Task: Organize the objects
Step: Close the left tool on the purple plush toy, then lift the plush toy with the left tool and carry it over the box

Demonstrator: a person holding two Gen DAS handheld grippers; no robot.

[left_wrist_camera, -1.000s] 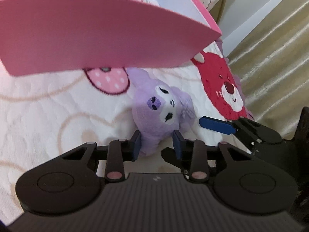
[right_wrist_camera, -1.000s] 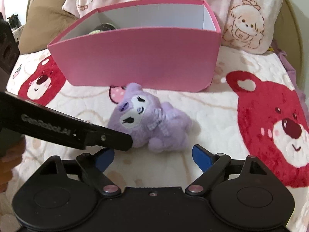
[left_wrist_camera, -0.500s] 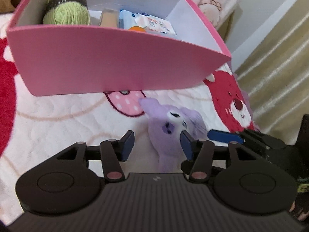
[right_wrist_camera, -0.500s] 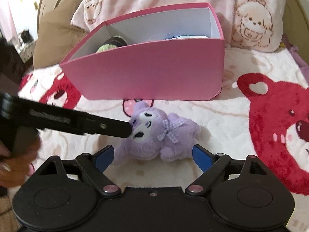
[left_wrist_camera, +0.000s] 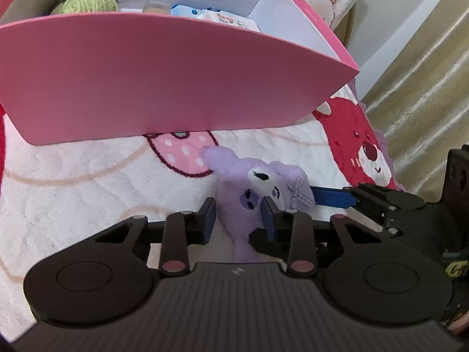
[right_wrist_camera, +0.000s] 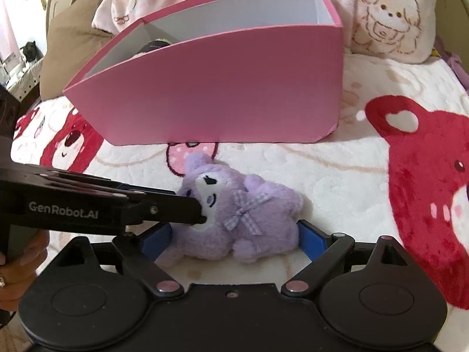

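We count one purple plush toy (right_wrist_camera: pixel 234 220), one pink box (right_wrist_camera: pixel 222 88), one ball of green yarn (left_wrist_camera: pixel 88 0), one blue-and-white packet (left_wrist_camera: pixel 214 14) and two grippers.

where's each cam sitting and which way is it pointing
Left wrist: on the left gripper, angled down at the plush and the pink box; shows its own fingers, which have just been closing on the plush's head, plus the right gripper's tip.
Right wrist: on the right gripper, angled down at the same plush; shows its open fingers, the left gripper and a hand.
Shared: plush, box, blanket.
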